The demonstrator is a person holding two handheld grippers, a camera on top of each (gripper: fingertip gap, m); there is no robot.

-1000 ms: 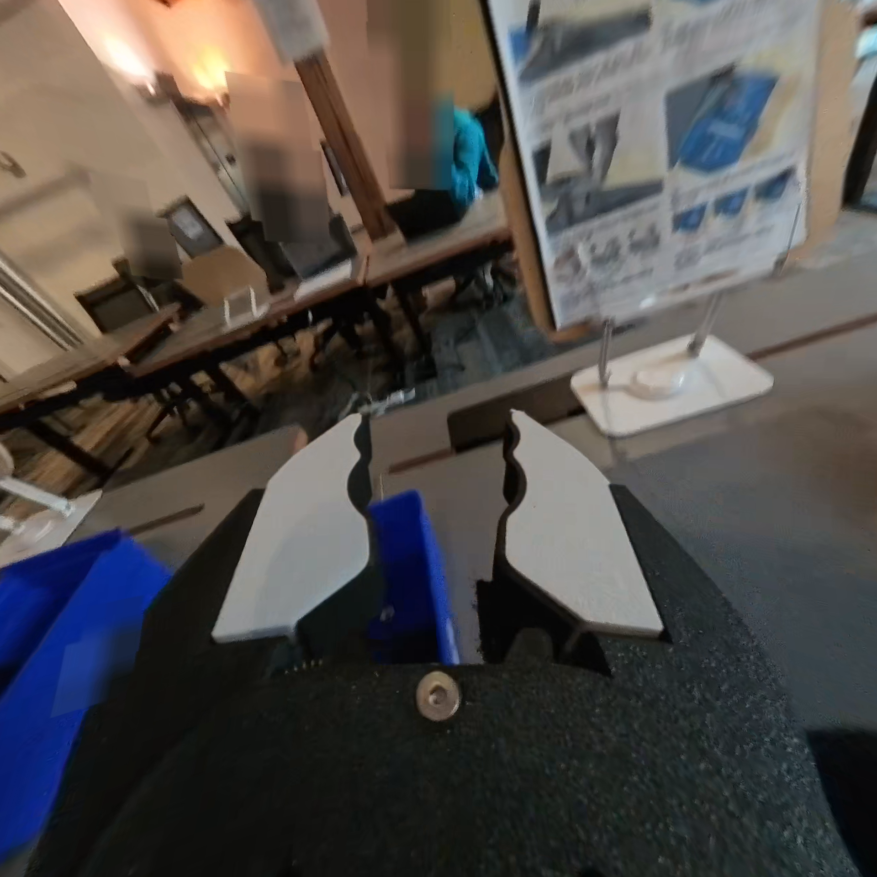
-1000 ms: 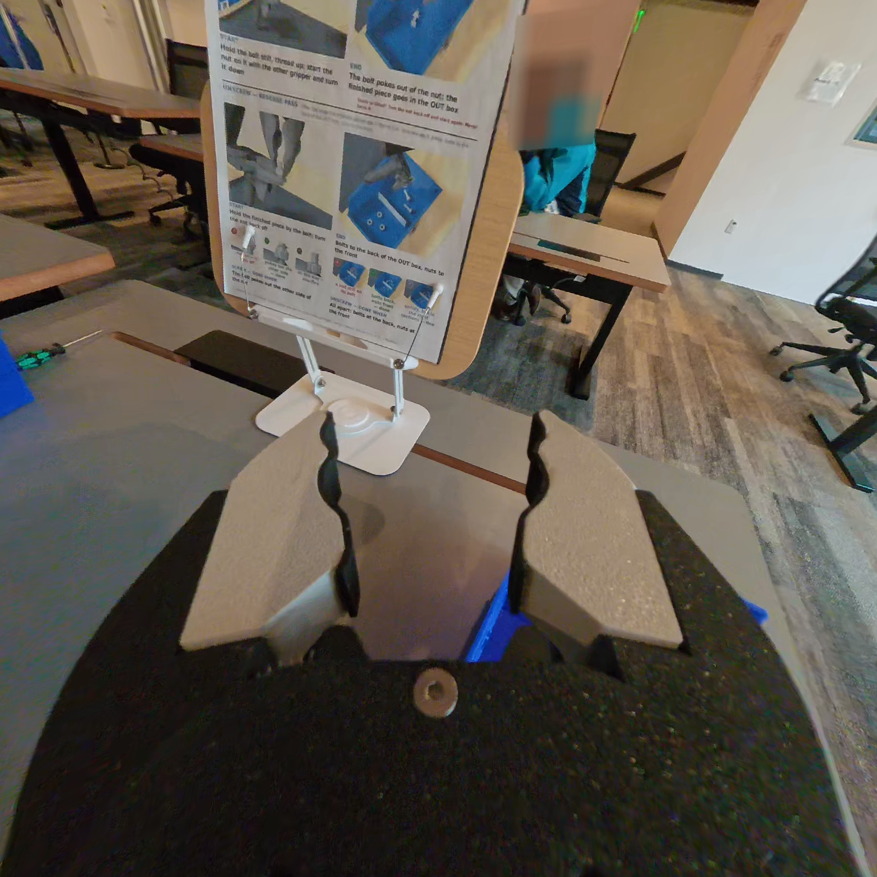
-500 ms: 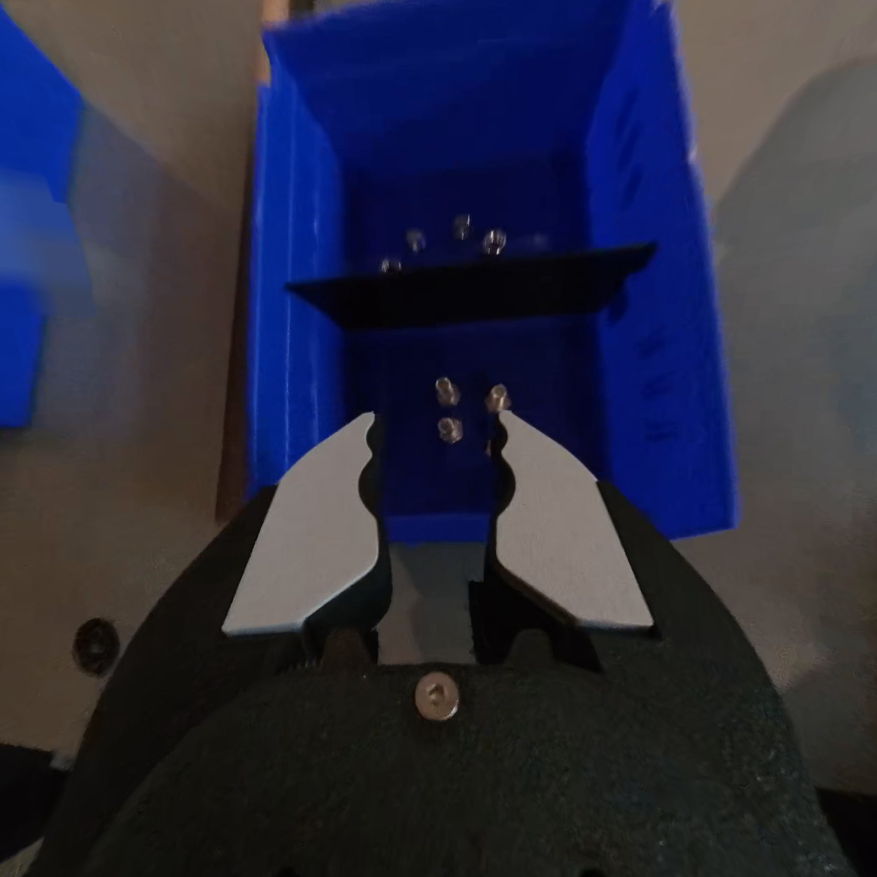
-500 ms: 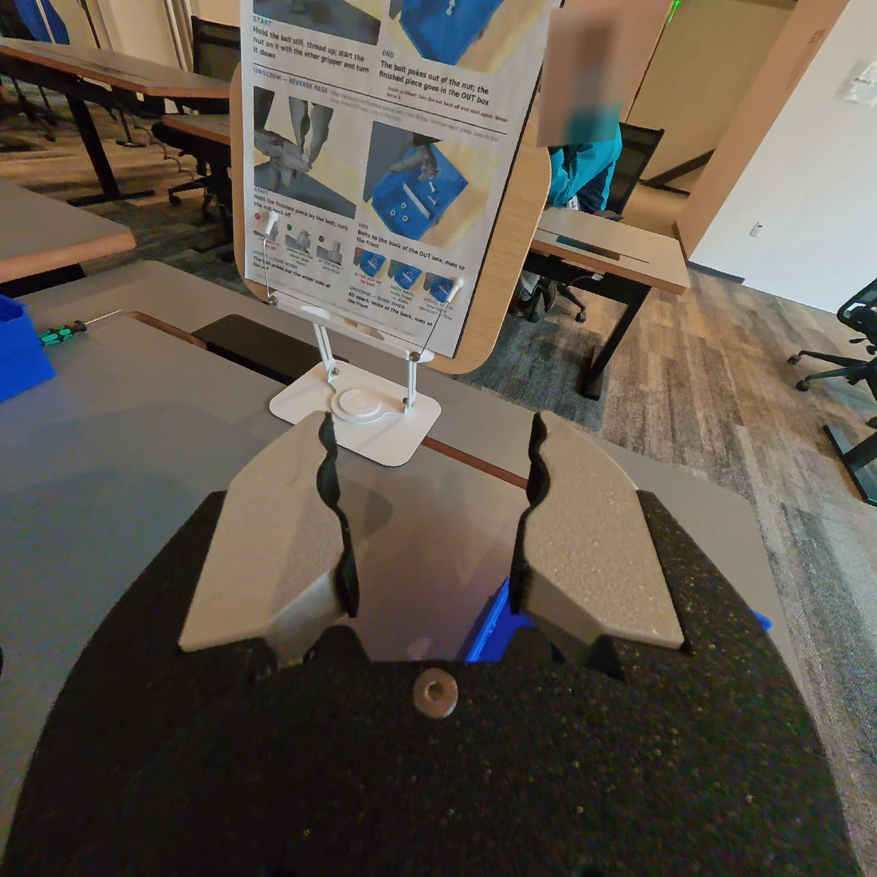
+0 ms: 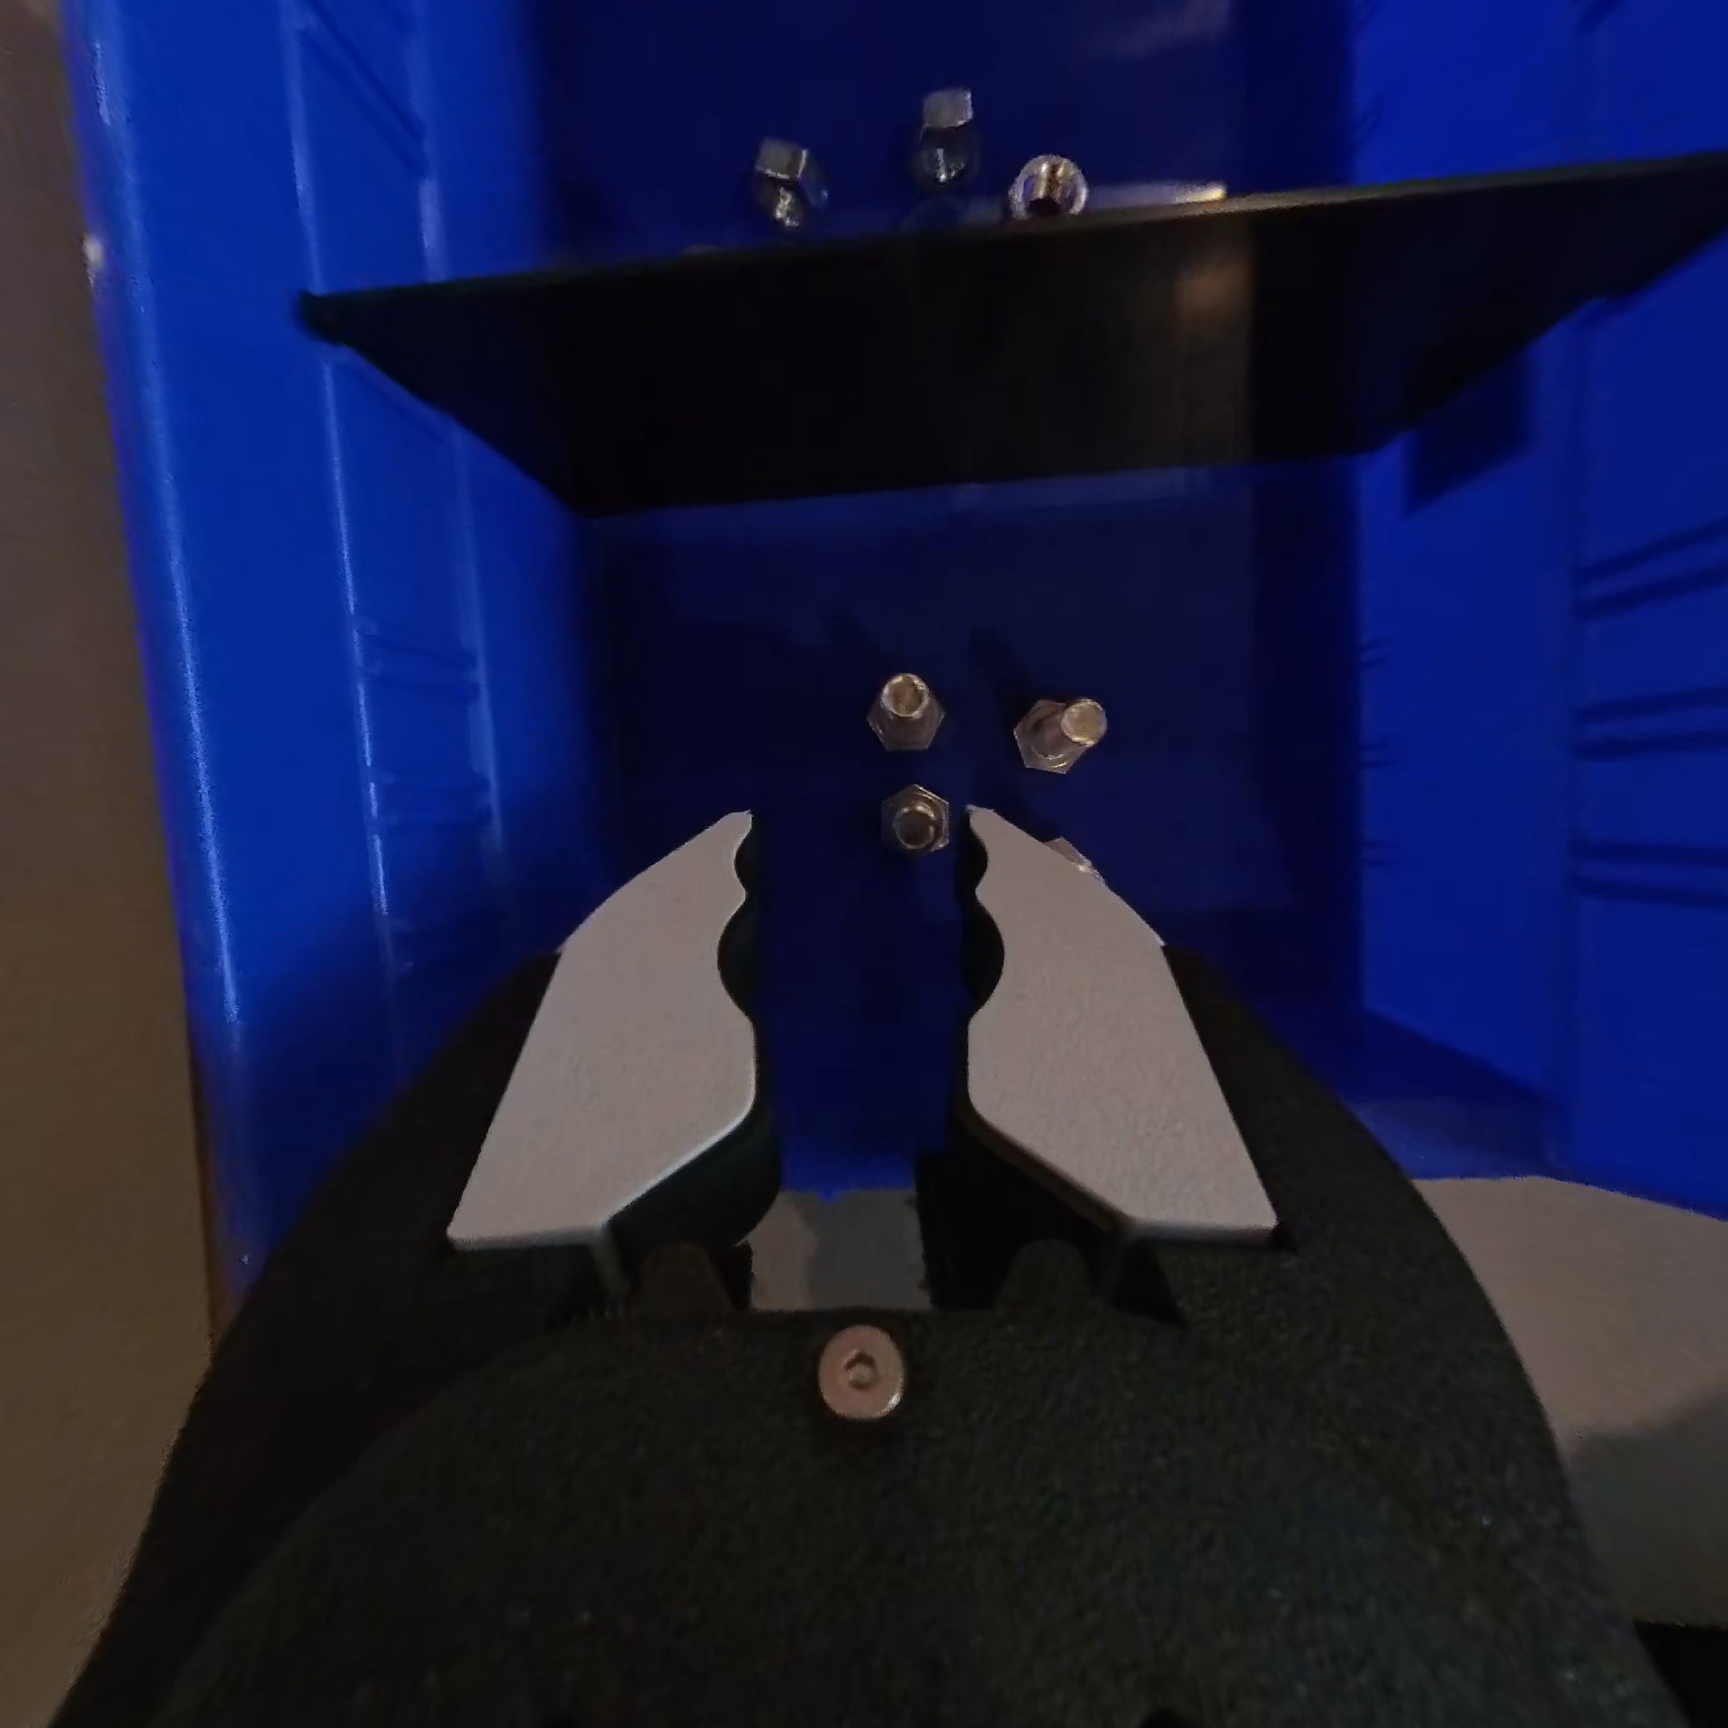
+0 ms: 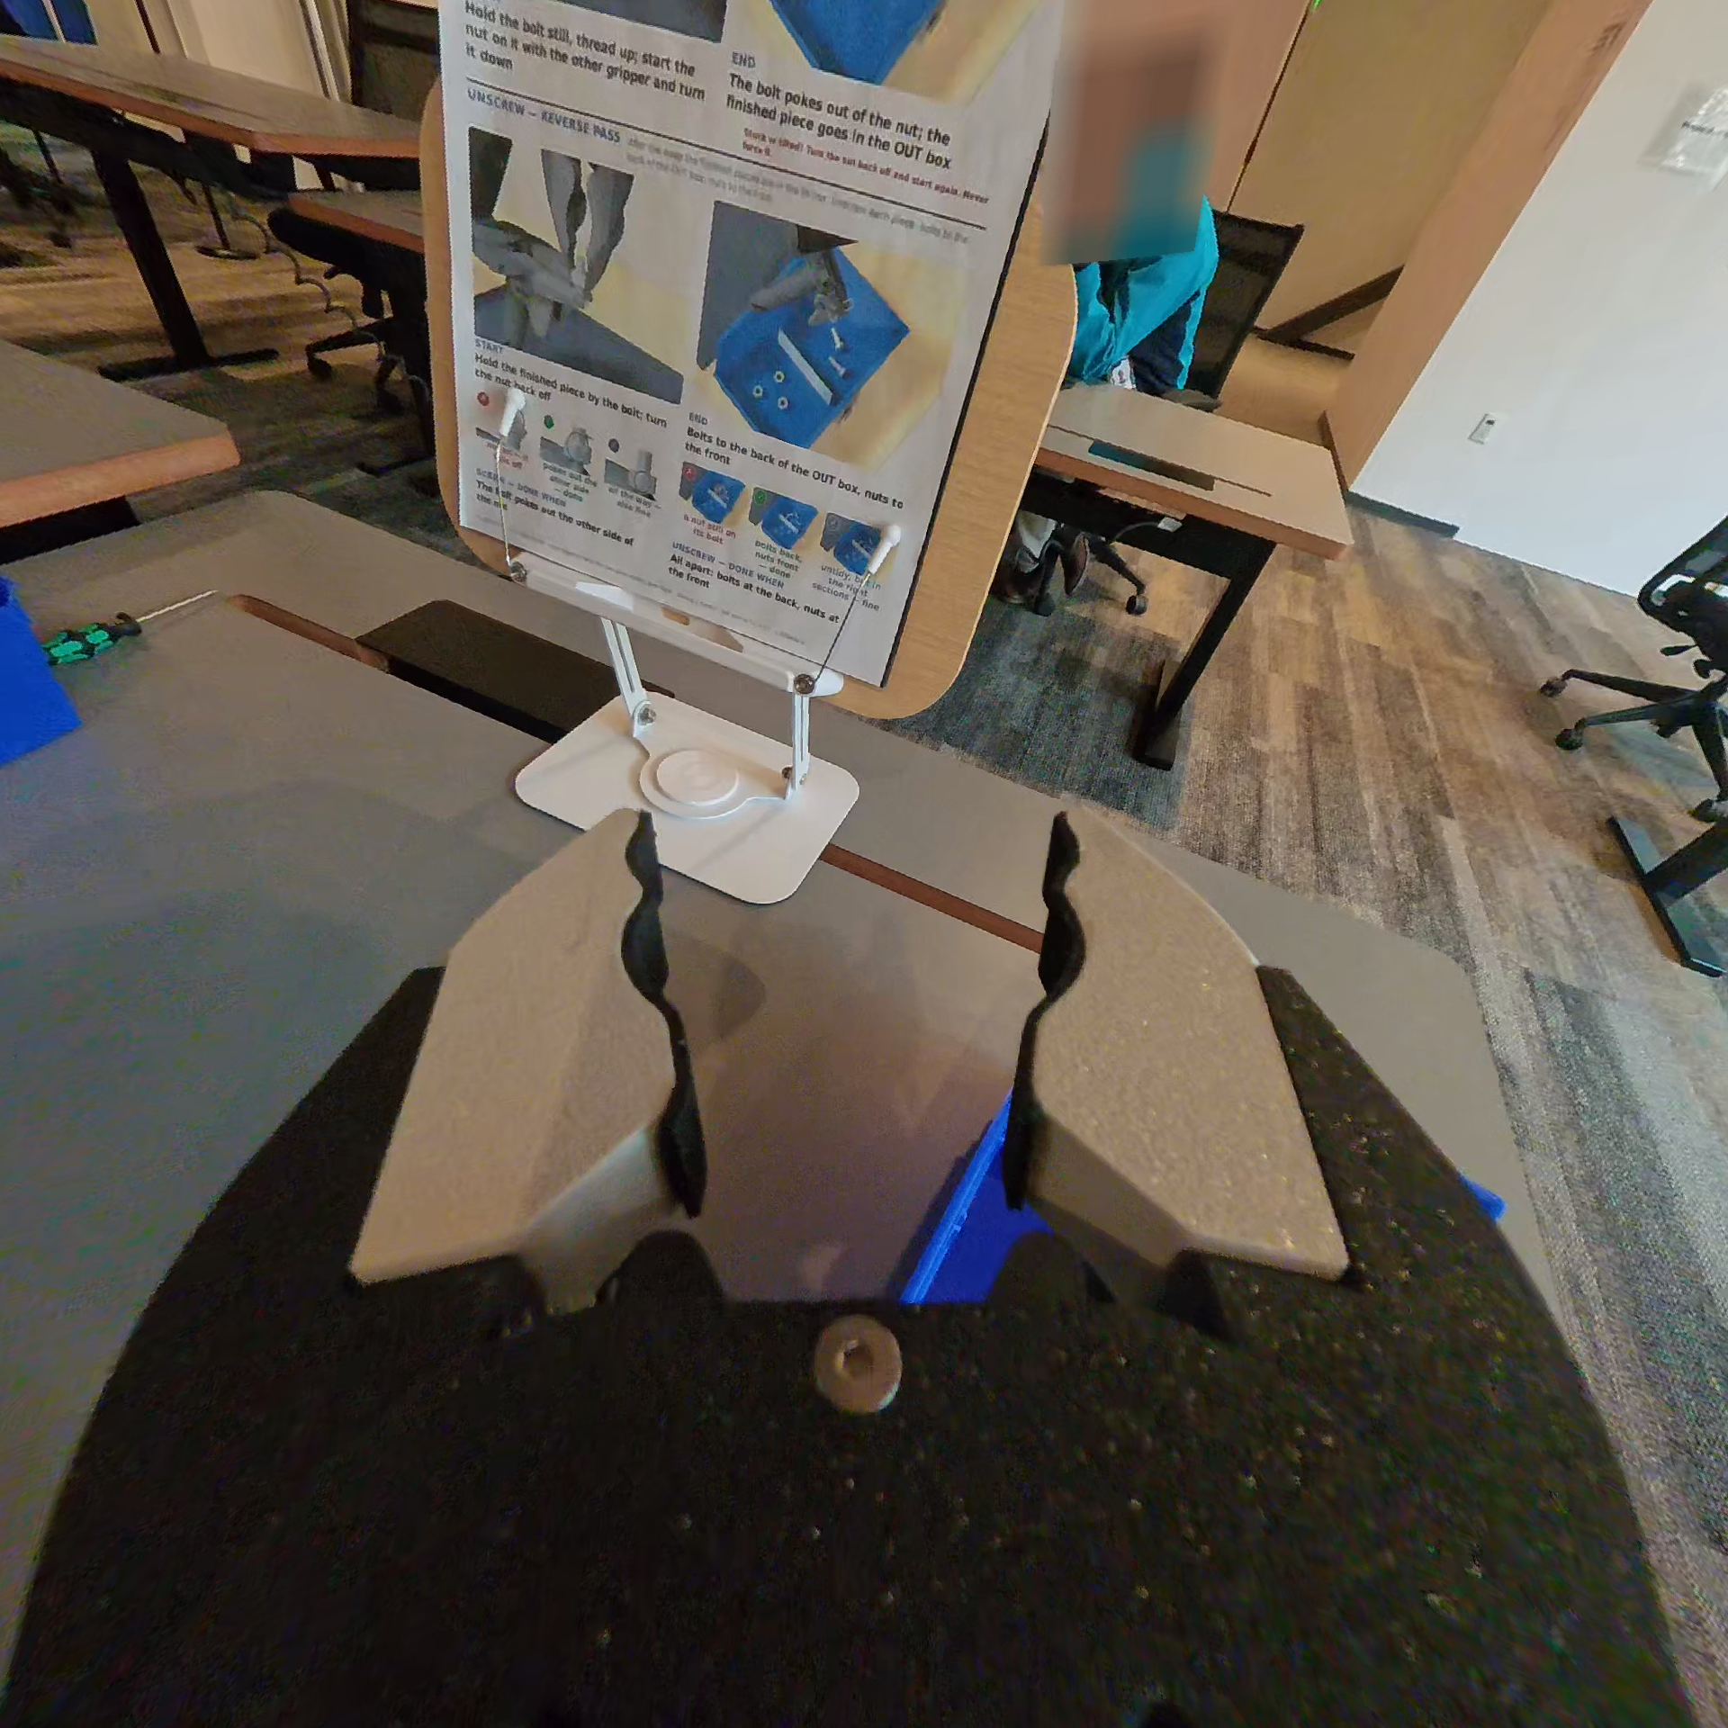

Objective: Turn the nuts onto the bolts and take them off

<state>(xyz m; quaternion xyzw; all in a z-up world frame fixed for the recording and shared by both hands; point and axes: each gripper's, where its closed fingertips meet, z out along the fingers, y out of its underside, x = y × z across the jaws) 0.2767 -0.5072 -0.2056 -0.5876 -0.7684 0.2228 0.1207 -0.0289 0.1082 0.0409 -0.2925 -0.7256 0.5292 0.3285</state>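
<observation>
Left wrist view: left gripper (image 5: 860, 823) spread, empty, inside blue bin (image 5: 280, 561). Bolt with nut (image 5: 918, 819) at 12 o'clock of tips. Pick step, apparently; next: lower, straddle, close.

Right wrist view: right gripper (image 6: 851, 832) spread, empty, above grey table (image 6: 234, 888); sign stand (image 6: 692, 776) at 12, office floor (image 6: 1403, 748) at 2.

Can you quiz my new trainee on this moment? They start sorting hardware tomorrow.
1. True or false: the left hand-held gripper is shut on a bolt.
2. What splits the blue bin into two sections?
3. The green-handled screwdriver lies: A in the bin, B on the grey table, C on the floor.

Key
1. False: open, empty, above the nearest bolt.
2. A black divider.
3. B
</observation>
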